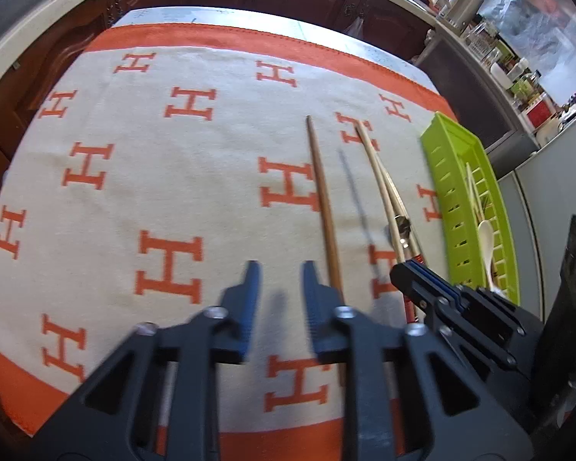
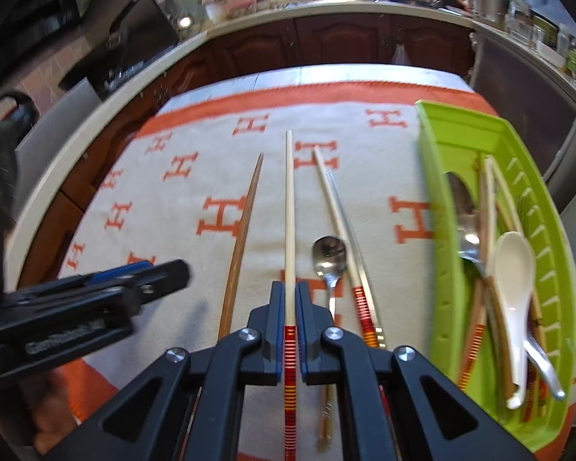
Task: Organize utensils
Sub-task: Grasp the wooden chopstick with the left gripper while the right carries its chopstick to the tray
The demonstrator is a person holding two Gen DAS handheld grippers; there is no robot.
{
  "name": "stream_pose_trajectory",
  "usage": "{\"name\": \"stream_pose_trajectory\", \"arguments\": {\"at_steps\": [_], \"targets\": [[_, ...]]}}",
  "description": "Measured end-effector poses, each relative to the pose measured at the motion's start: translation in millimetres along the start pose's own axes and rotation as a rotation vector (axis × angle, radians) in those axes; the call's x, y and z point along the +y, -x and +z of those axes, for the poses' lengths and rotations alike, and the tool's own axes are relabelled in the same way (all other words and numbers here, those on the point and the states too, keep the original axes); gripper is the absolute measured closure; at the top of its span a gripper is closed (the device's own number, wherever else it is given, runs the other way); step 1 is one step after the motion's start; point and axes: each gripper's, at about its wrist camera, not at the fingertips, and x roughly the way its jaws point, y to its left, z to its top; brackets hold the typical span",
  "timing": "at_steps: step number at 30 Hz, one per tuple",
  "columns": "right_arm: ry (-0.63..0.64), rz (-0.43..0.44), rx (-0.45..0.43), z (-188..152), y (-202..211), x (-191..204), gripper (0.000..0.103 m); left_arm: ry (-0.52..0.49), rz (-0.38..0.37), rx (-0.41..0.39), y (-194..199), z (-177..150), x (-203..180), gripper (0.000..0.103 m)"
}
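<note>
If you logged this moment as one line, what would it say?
right tool: shut on pale chopstick | left tool: open, empty | tray: holds utensils | cloth: brown chopstick, spoon

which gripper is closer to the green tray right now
Right. The right gripper, shut on a pale chopstick, sits just left of the green tray. The left gripper, open, is farther left, beyond the brown chopstick.

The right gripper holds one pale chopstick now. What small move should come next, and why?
Probably carry it right, over the green tray: the right gripper is shut on the pale chopstick, and that tray already holds other utensils.
</note>
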Motion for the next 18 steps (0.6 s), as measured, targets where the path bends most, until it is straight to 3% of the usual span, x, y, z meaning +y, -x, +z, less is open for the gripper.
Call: {"name": "stream_pose_trajectory", "arguments": {"at_steps": [2, 5, 14, 18], "targets": [[-0.019, 0.001, -0.022, 0, 10, -9, 0.098, 0.013, -0.015, -0.013, -3, 2, -6, 0.057], [-0.054, 0.008, -0.049, -1, 25, -22, 0.098, -0.014, -0.013, -0.018, -10, 5, -20, 0.057], [-0.123, 0.008, -0.115, -7, 54, -56, 0.098, -0.131, 0.154, -0.032, -41, 1, -63, 0.057], [-0.140, 0.016, -0.131, -10, 60, -65, 0.098, -0.164, 0.221, -0.051, -51, -6, -72, 0.064]]}}
